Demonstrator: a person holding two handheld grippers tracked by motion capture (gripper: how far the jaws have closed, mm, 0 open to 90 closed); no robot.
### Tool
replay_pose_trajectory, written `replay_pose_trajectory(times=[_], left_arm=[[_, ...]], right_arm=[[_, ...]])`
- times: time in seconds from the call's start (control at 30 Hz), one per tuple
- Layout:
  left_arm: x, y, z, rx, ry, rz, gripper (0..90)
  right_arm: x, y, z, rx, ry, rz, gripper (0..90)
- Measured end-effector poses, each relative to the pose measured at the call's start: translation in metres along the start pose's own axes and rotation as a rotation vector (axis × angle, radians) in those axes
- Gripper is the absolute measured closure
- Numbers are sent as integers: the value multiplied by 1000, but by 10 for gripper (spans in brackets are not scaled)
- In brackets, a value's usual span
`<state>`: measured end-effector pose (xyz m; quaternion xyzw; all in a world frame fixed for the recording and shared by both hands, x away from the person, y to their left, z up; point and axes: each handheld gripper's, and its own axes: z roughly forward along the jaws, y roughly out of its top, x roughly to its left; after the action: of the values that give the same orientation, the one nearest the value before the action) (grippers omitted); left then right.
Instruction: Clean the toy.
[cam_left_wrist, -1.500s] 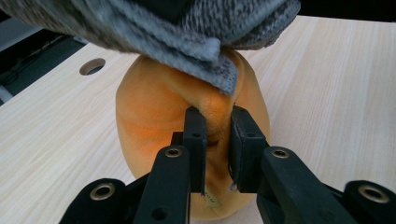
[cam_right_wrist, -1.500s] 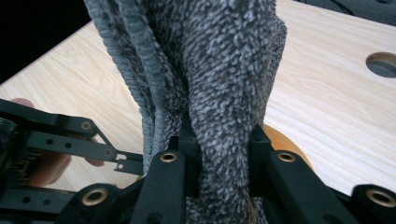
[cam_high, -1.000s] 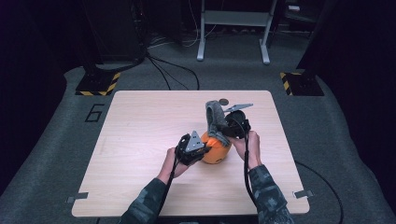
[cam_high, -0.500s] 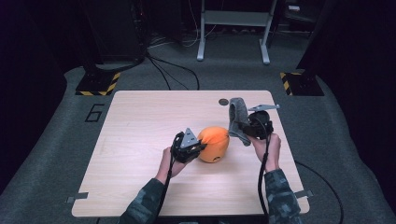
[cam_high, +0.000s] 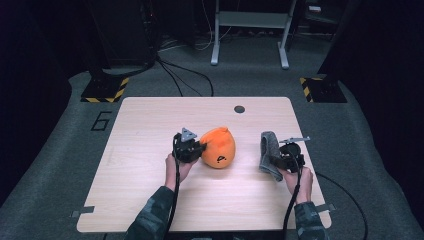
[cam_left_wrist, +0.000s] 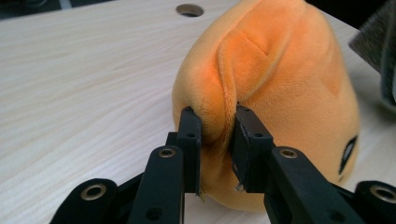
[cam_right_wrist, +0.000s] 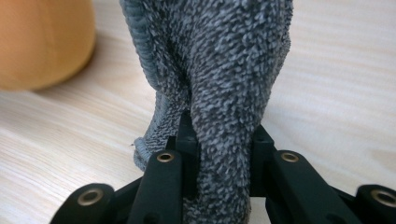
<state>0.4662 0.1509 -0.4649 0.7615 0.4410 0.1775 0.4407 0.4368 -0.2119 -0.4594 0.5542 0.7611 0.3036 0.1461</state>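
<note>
- The round orange plush toy (cam_high: 218, 147) of soft fabric, with a pointed top and a dark mark on its near side, lies on the pale wooden table (cam_high: 150, 125) about midway between its left and right edges.
- The grey terry cloth (cam_high: 269, 154) hangs bunched and upright near the table's right edge, well apart from the toy.
- The left gripper (cam_high: 192, 148) pinches a fold of the plush; its jaws have just been opening slightly, though the pads (cam_left_wrist: 191, 135) still squeeze the fabric.
- The right gripper (cam_high: 281, 161) is clenched on the cloth, which rises out of its jaws.
- The toy touches the left gripper's right side; the cloth sits just left of the right gripper.
</note>
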Motion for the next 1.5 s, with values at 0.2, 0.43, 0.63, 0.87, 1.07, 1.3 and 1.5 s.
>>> replay_pose_trajectory(times=[0.2,0.43,0.63,0.87,1.07,1.3,1.5], left_arm=[[21,0,10,23,3,-102,724],[37,0,18,63,8,-155,661],[46,1,16,60,66,-171,487],[54,0,12,66,68,-185,331],[49,1,-10,35,93,-149,163],[41,-15,-45,26,98,-44,110],[34,-49,-66,87,152,38,78]], right_arm=[[-8,-11,14,19,-5,23,717],[-5,-17,29,41,-15,35,669],[-7,-16,32,16,-18,13,481],[-7,-14,24,-23,22,18,270],[-5,-14,-4,-106,63,-15,109],[-9,-29,-27,-131,45,-44,20],[-18,-60,-33,-135,5,-41,0]])
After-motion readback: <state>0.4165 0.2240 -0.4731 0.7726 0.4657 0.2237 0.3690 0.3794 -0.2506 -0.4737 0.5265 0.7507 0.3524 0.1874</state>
